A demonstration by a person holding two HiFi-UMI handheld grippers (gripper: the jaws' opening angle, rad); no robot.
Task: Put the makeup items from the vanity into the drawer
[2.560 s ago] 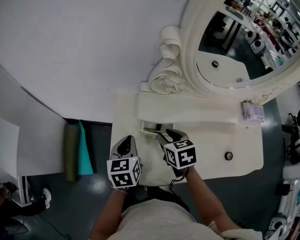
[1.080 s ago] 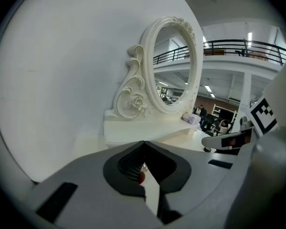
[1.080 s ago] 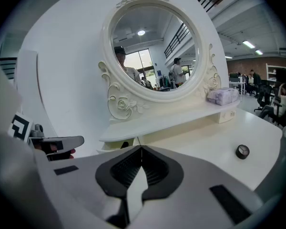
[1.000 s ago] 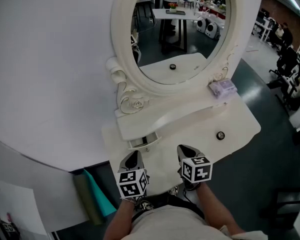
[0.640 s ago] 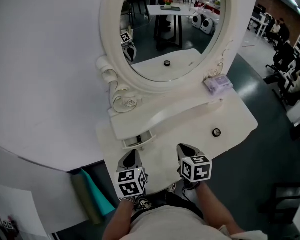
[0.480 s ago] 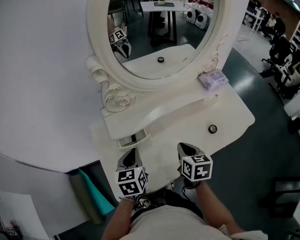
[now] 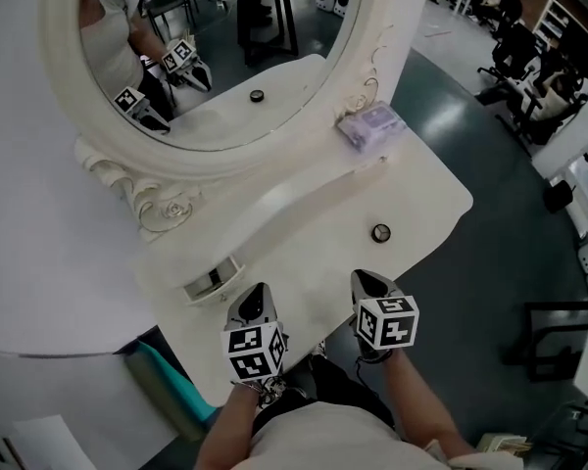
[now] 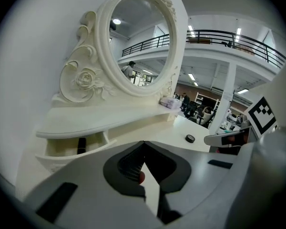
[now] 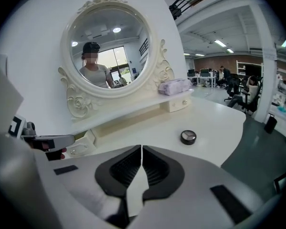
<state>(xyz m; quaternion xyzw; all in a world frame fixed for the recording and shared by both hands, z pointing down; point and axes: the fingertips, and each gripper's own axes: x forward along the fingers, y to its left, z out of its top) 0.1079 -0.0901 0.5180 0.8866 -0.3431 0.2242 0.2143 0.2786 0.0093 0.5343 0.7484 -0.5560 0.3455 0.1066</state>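
With the left gripper (image 8: pixel 143 144) and right gripper (image 9: pixel 141 148) both closed on nothing, open the right one wide before lowering it squarely over the compact (image 7: pixel 380 233) on the vanity (image 7: pixel 426 192) just ahead; the drawer (image 7: pixel 213 282) stands open at left.

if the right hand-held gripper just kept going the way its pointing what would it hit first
Probably the bare vanity top: the right hand-held gripper points forward and down at it, the round compact lying just right of that line. Depth is unclear.
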